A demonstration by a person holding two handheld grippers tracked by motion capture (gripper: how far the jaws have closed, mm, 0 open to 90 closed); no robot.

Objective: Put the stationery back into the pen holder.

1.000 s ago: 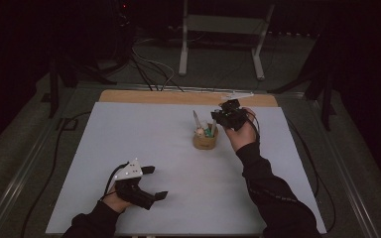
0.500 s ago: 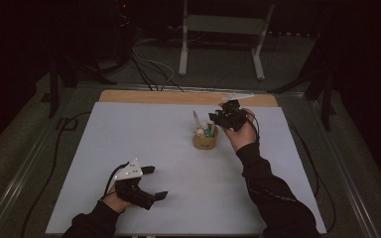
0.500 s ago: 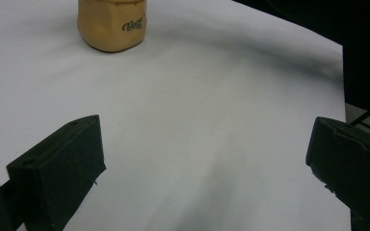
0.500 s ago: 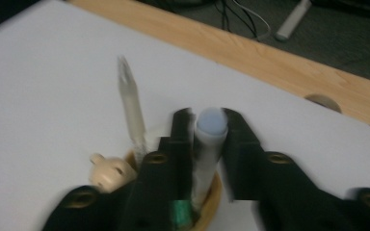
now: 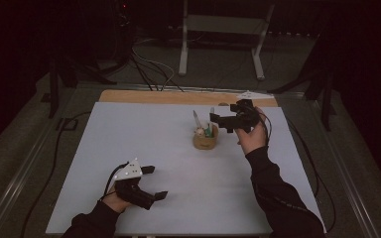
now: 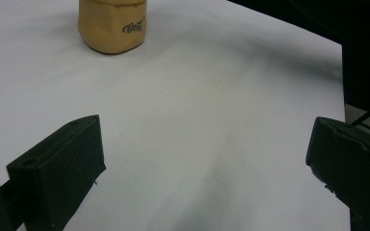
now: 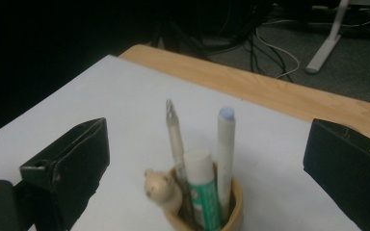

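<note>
A: Pen holder, tan and round, stands on the white table, right of centre and toward the far side. What does it carry?

B: In the right gripper view, a white pen with a pale blue tip, a thin cream pen and a glue stick with a green label stand upright in it, with a small bear figure on its rim. In the left gripper view, dark lettering runs across its wall.

A: And the right tool?

B: It hangs in the air just right of the holder and above its rim, pointing left across the table. Its jaws have just been opening and now stand wide, one on either side of the pens, nothing pressed between them. The white pen stands free in the holder.

A: Who holds it?

B: A person's right hand, in a dark sleeve, reaching in from the near edge. A cable trails back over the table.

A: The left tool?

B: It is low over the near left part of the table, well apart from the holder, jaws spread with bare tabletop between them.

A: Beyond the table?

B: A strip of bare wood at the far edge, then a dim floor with loose cables and a pale metal stand.
</note>
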